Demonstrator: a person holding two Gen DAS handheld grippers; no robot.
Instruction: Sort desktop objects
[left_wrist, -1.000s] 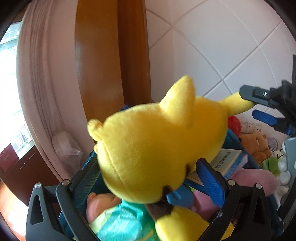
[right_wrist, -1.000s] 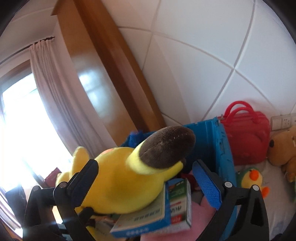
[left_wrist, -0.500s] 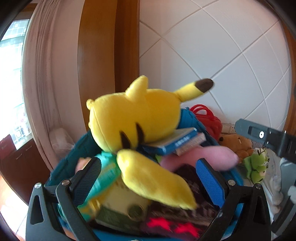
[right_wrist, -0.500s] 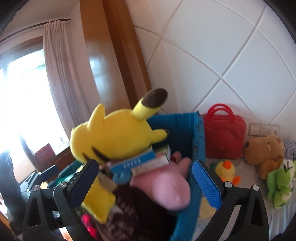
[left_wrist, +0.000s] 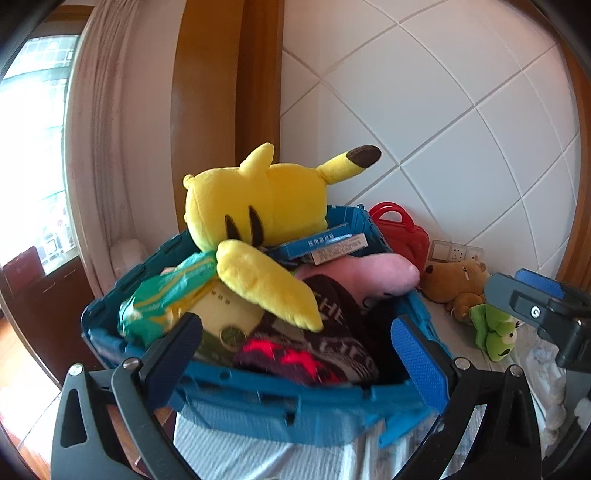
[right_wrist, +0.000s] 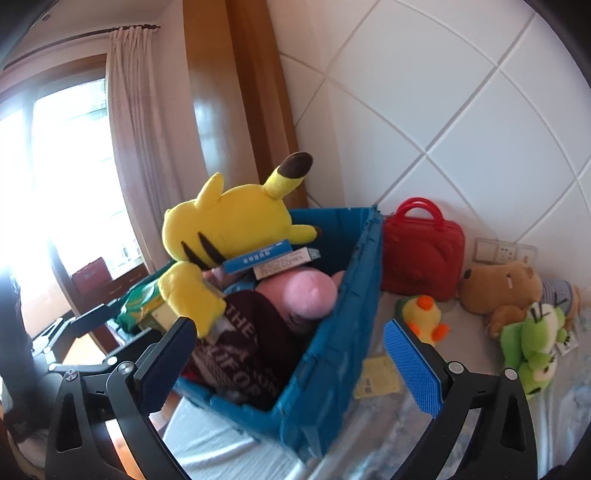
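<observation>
My left gripper has its jaws wide apart, holding nothing, aimed at the blue crate. My right gripper is likewise spread and empty. The yellow plush lies atop the crate's pile at 12 o'clock.

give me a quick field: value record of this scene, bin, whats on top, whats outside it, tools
bin: blue crate, piled above its rim
on top: yellow plush, lying on blue box
also inside: pink plush, dark knit cloth, green packet
outside: red bag, brown plush, green plush, small duck plush
left tool: open, empty
right tool: open, empty
</observation>
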